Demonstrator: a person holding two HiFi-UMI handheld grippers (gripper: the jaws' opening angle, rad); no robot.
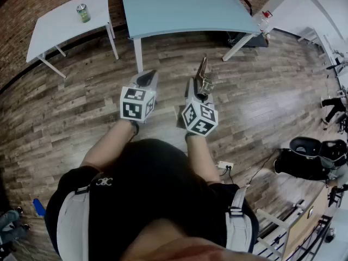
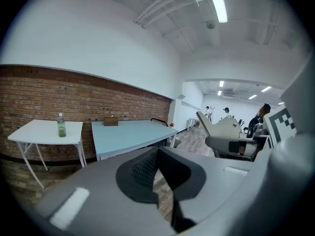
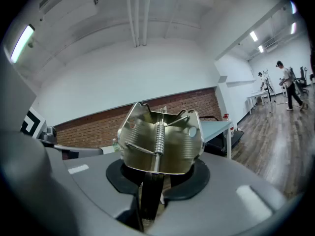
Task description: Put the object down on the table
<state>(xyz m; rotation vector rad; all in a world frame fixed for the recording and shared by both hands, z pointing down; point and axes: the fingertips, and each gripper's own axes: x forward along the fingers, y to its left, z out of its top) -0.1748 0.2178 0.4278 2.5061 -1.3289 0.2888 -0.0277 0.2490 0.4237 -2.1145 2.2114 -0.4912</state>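
The brass spring clip (image 3: pixel 160 140) is sitting pinched in the right gripper (image 3: pixel 153 176), well short of the blue tabletop (image 1: pixel 185 10). The left gripper (image 1: pixel 145 79) is riding closed and empty. Releasing here is likely risking a drop onto the floor (image 1: pixel 261 102).

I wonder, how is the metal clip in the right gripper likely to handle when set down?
The clip looks like stiff sheet metal, probably light. Its shiny, ribbed faces may slip slightly. Standing tall in the right gripper, it would likely tip onto a flat side.
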